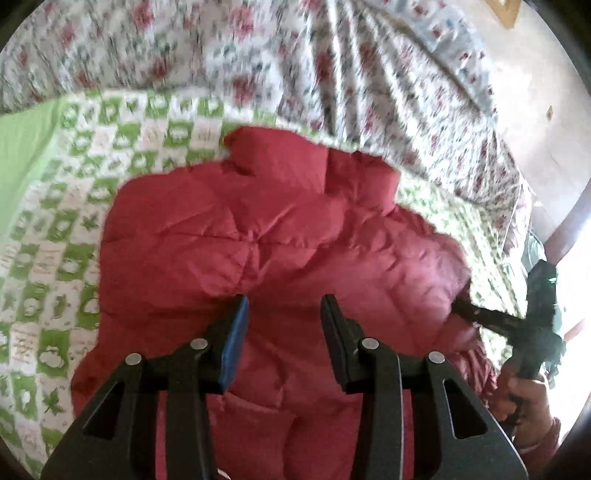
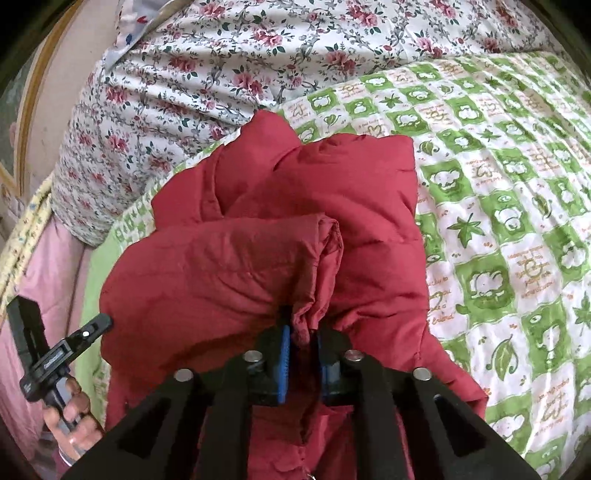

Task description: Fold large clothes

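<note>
A red puffer jacket [image 1: 258, 236] lies partly folded on a green-and-white checked quilt [image 1: 74, 177]. My left gripper [image 1: 284, 310] is open and empty, hovering over the jacket's lower part. My right gripper [image 2: 303, 332] is shut on a bunched fold of the jacket [image 2: 229, 266] and holds that fold over the jacket's body. The right gripper also shows at the jacket's right edge in the left wrist view [image 1: 465, 306]. The left gripper shows at the left of the right wrist view [image 2: 98, 325], beside the jacket.
A floral duvet [image 2: 221, 66] is heaped along the far side of the quilt [image 2: 498, 184]. A pink sheet [image 2: 44, 280] and the bed's edge lie at the left of the right wrist view. A pale wall with a wooden frame [image 1: 502, 11] stands beyond.
</note>
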`<state>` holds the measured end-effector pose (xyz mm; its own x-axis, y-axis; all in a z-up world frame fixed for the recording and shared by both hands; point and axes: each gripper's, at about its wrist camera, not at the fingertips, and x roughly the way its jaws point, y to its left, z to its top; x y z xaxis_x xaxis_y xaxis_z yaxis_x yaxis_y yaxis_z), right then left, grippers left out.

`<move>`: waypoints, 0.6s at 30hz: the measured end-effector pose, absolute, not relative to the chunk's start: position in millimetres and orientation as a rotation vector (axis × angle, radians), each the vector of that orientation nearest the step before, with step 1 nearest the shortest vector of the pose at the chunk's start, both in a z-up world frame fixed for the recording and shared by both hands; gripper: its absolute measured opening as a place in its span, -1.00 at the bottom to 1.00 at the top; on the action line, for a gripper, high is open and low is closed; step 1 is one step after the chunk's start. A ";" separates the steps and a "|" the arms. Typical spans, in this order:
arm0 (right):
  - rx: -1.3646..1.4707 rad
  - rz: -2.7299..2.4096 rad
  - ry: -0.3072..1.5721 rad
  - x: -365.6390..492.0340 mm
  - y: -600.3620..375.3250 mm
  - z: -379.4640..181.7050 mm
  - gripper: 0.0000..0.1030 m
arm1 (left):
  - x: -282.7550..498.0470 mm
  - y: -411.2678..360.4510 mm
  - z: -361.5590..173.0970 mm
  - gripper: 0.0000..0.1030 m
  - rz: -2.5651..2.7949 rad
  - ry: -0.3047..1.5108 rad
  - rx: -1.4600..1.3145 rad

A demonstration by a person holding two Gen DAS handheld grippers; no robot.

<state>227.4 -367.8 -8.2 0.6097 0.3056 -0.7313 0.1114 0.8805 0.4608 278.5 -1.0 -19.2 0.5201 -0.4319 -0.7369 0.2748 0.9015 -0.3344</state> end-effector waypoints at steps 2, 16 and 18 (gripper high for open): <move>0.502 0.099 0.908 223.6 -369.6 -2.3 -0.47 | 285.3 -2.5 -33.9 -0.27 -0.406 0.969 -0.170; 0.099 0.026 0.924 229.1 -299.7 6.5 -0.06 | 271.7 -8.2 -26.8 -0.26 -0.369 0.935 -0.039; 0.145 0.035 0.941 233.6 -311.5 -9.2 -0.06 | 268.9 -3.0 -24.0 -0.26 -0.341 0.923 -0.013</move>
